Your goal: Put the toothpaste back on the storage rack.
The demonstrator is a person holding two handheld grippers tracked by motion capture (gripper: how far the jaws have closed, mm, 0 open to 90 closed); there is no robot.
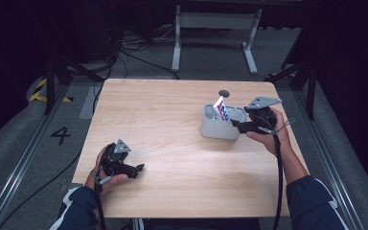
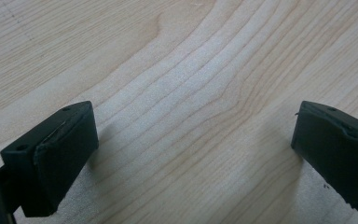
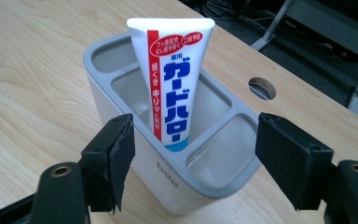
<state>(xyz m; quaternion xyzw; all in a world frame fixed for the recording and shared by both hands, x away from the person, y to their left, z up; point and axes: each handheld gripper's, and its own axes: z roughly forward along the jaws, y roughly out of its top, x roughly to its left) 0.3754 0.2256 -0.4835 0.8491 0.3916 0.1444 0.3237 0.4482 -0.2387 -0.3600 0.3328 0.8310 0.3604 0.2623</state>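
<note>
1. A pale wooden table [image 1: 172, 124] with a round hole [image 1: 224, 93] near its far edge, right of centre.
2. On the table's right half, a grey holder [image 1: 215, 129] with three compartments.
3. A white toothpaste tube [image 3: 172, 93] stands in the holder's middle compartment.
4. Beyond the table, a white desk frame [image 1: 215, 21] and dark cables [image 1: 134, 52] on the floor.
5. Left of the table, a floor mark "4" [image 1: 60, 135].

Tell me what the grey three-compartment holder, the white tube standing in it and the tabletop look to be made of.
Grey three-compartment holder: probably moulded plastic, matte, with smooth rounded walls and a slightly darker rim.
White toothpaste tube with blue and red print: likely soft plastic laminate, lightly glossy, with a flat crimped top end.
Light tabletop: wood or wood-look laminate, matte, with clear grain lines; which one I cannot tell.
</note>
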